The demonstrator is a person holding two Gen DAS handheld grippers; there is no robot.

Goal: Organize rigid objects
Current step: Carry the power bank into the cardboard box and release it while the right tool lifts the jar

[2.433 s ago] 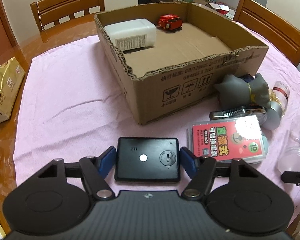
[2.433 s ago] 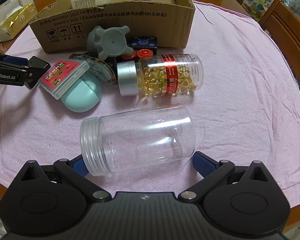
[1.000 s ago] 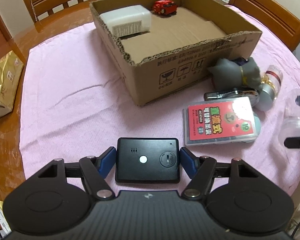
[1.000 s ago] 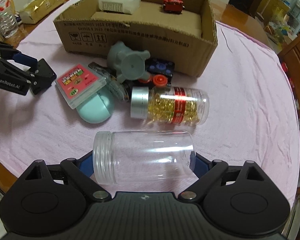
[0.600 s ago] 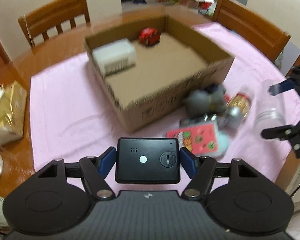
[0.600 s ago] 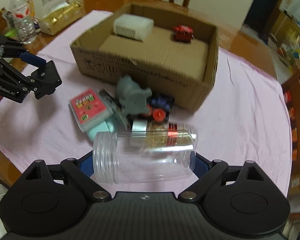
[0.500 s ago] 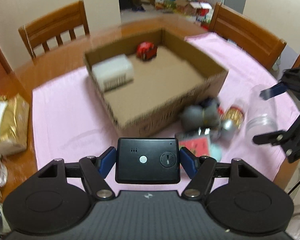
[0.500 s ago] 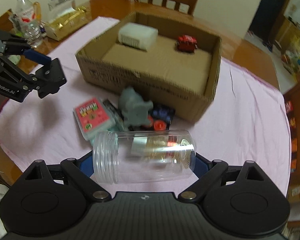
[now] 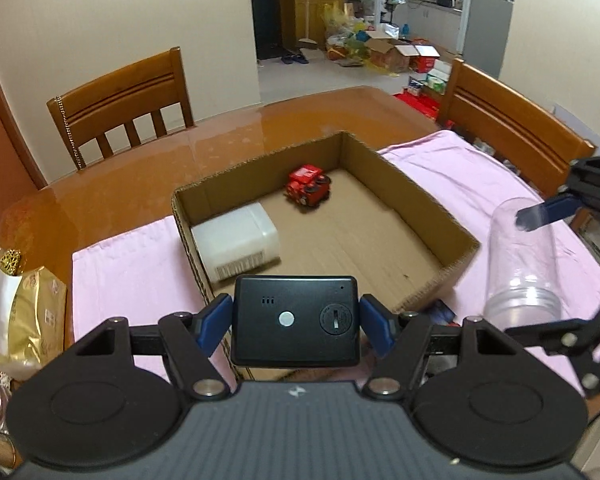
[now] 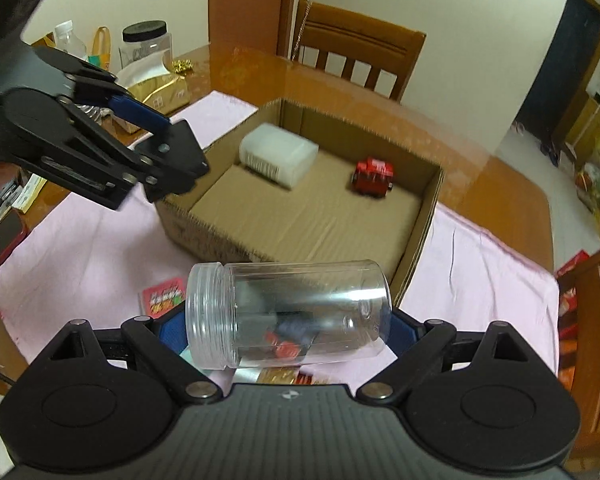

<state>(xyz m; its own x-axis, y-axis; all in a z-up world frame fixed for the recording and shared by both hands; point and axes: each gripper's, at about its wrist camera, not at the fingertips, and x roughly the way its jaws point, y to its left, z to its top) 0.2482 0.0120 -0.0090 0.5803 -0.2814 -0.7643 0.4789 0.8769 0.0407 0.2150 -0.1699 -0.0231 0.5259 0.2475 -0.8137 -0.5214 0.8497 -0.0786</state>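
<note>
A round wooden table is seen, its near part covered by a pink cloth, with a wooden chair drawn up at its far edge. On the cloth an open cardboard box is set, and inside it a white plastic container is lodged in the far left corner, while a red toy vehicle is placed against the far wall. A gold packet is left on bare wood at the table's left edge. A clear lidless plastic jar is held crosswise above the cloth, clamped end to end between the widely spread blue pads of the right gripper, just short of the box's near wall. A flat black device, with a white dot and a round coin-slot cover, is gripped by its sides in the left gripper, above the box's near left corner. A red card pack is left on the cloth before the box.
</note>
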